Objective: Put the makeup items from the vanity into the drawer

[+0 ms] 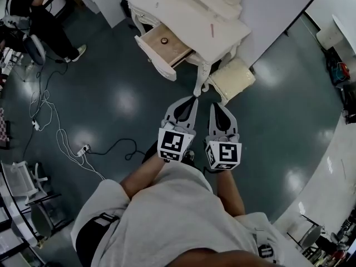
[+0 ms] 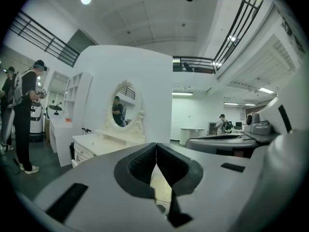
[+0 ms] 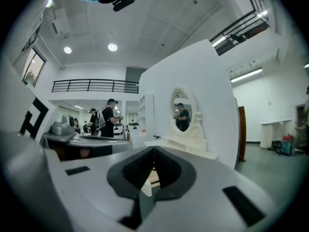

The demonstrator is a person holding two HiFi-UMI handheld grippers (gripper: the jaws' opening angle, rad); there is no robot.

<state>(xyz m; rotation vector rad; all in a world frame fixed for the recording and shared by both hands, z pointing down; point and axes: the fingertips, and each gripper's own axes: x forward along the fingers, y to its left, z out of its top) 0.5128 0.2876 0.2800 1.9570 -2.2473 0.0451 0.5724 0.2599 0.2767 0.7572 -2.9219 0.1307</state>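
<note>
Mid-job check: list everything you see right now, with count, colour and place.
vanity: one, cream, top centre of head view
drawer: one, white front, pulled out of the vanity
round item: one, dark, inside the drawer
slim item: one, pink, on the vanity top
mirror: one, oval, white frame, on the vanity
stool: one, cream, beside the vanity
cable: white, floor at left
bystander: one, in black, top left
left tongs: grey, shut, empty
right tongs: grey, shut, empty

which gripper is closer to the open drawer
Left. The left gripper hangs short of the open drawer, not touching it; the right gripper is beside it, farther over, nearer the stool.
</note>
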